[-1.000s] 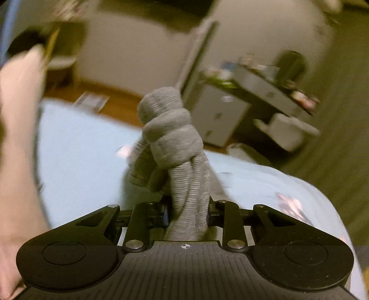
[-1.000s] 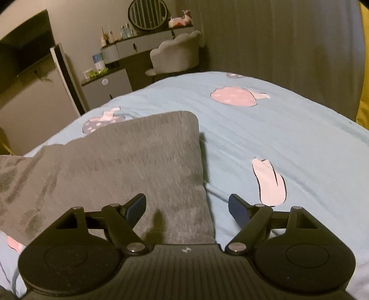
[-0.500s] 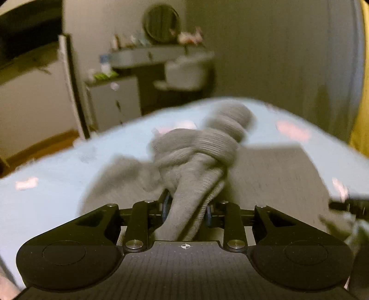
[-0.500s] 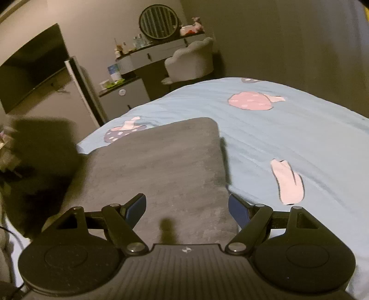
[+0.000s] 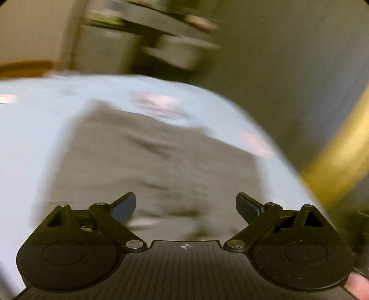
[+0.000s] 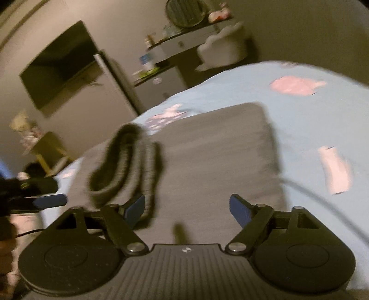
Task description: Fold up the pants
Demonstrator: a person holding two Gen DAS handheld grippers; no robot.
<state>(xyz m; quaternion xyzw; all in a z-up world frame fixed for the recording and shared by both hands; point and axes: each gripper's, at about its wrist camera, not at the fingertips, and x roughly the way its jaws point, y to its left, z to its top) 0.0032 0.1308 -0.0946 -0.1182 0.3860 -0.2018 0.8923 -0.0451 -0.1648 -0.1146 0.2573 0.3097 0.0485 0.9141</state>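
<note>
The grey ribbed pants (image 5: 161, 161) lie folded flat on the light blue bed sheet (image 5: 34, 138); this view is blurred. My left gripper (image 5: 185, 205) hovers over their near edge, its jaws opening wide with nothing between them. In the right wrist view a bunched grey end of the pants (image 6: 124, 166) lies curled on the left part of the folded pants (image 6: 219, 150). My right gripper (image 6: 186, 205) stands over the near edge, its jaws opening slightly and gripping nothing. One blue finger of the left gripper (image 6: 50, 200) shows at the left edge.
The bed sheet (image 6: 299, 120) carries pink patches (image 6: 297, 85). Beyond the bed stand a vanity with a round mirror (image 6: 184, 11), a pale chair (image 6: 223, 46), a white cabinet (image 6: 161, 85) and a wall screen (image 6: 60, 64). A thin cable (image 6: 322, 203) crosses the sheet at right.
My left gripper swung across to the folded pants and let go of the bunched grey end, which now lies on them. The right gripper tilted upward a little and stayed in place.
</note>
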